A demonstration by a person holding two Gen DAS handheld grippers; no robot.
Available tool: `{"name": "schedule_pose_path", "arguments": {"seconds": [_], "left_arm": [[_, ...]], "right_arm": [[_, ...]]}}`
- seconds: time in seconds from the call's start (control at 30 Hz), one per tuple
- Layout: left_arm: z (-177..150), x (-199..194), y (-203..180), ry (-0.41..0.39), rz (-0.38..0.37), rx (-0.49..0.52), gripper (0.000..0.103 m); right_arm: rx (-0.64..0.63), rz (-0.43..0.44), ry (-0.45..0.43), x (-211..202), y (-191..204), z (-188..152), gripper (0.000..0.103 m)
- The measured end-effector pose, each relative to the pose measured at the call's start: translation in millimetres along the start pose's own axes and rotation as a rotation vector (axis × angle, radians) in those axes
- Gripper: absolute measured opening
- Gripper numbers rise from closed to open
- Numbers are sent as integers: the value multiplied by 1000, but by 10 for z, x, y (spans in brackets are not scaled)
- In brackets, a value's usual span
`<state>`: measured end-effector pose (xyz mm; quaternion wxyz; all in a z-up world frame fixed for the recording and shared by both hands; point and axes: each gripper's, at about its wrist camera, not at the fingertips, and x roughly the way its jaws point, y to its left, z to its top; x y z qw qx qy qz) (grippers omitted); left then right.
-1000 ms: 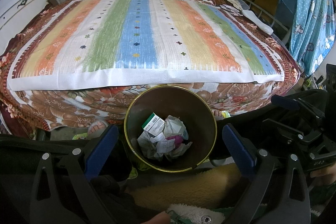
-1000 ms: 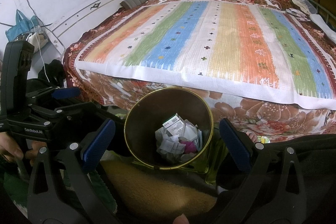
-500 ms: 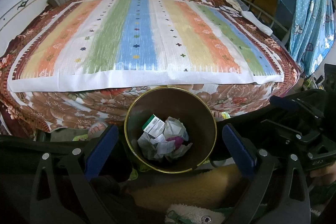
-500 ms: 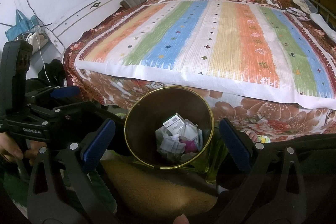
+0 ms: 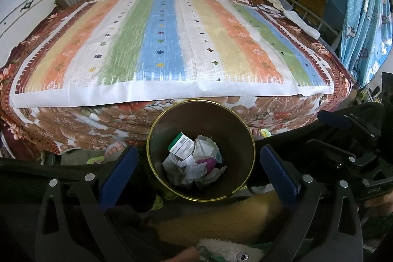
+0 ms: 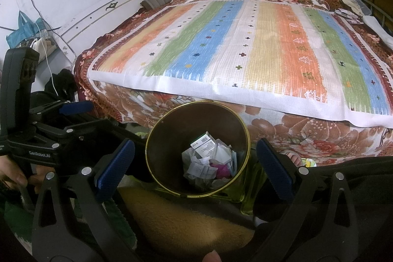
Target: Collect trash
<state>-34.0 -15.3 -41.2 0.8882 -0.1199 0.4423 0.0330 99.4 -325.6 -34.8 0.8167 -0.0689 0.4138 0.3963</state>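
We hold both grippers spread wide above the bin, whose gold-rimmed mouth lies open between the left gripper and likewise between the right gripper. Crumpled paper and a small box fill only its bottom, so the upper part stays free. At 12 o'clock the bed edge stands just behind the rim. At 6 o'clock a tan fleece crowds the near side. Bare toes sit at 9 o'clock in the left view.
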Motion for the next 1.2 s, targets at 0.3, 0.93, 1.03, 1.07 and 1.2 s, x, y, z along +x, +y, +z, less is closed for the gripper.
{"name": "schedule_pose_path", "arguments": {"seconds": [0.3, 0.93, 1.03, 1.07, 1.2], "left_arm": [[12, 6, -16, 1, -3, 4, 97], [8, 5, -70, 0, 0, 21, 97], [8, 16, -81, 7, 4, 19, 97], [9, 16, -83, 8, 3, 18, 97], [11, 15, -85, 10, 2, 15, 97]], "right_arm": [[1, 0, 0, 0, -3, 4, 94], [1, 0, 1, 1, -9, 6, 94], [2, 1, 1, 1, -9, 7, 94], [2, 1, 1, 4, -4, 5, 94], [3, 1, 0, 3, -3, 6, 94]]}}
